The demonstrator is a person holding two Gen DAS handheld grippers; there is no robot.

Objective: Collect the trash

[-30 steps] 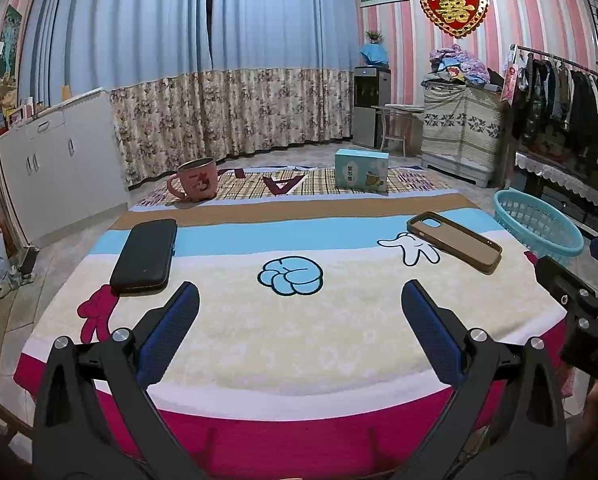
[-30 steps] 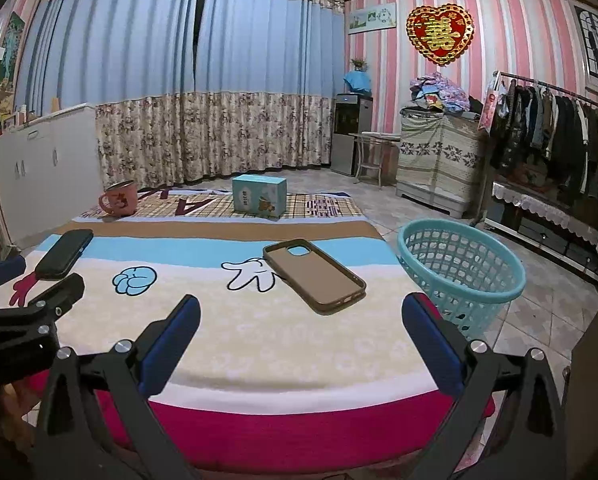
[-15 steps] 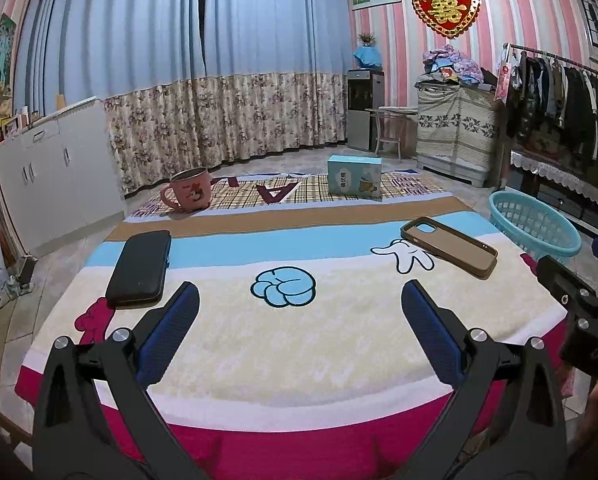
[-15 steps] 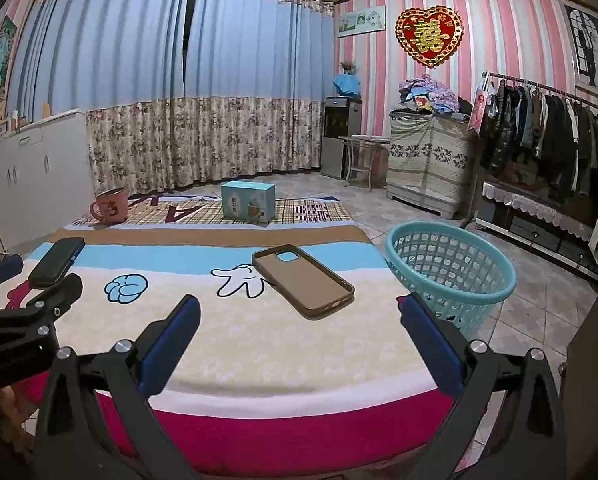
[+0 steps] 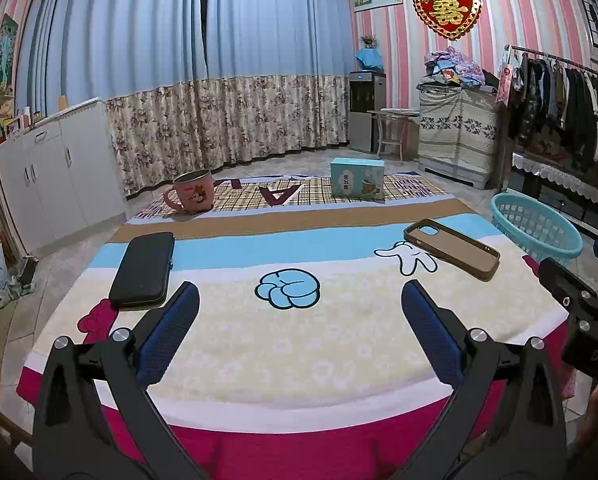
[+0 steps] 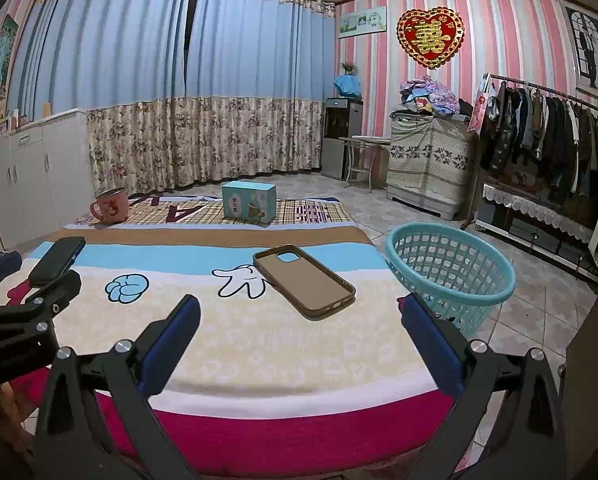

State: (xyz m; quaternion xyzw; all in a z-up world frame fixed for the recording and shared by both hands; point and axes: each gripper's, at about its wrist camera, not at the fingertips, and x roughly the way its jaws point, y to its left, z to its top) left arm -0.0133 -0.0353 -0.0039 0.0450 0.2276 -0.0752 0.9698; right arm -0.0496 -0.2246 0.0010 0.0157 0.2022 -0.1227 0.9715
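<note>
**Lining up on the phone case**

Both grippers, left gripper and right gripper, are hovering with fingers apart, holding nothing. The phone case is lying flat near the basket; pinching its raised rim looks wisest.

My left gripper and right gripper are black frames with silver screws and blue-padded fingers.
</note>
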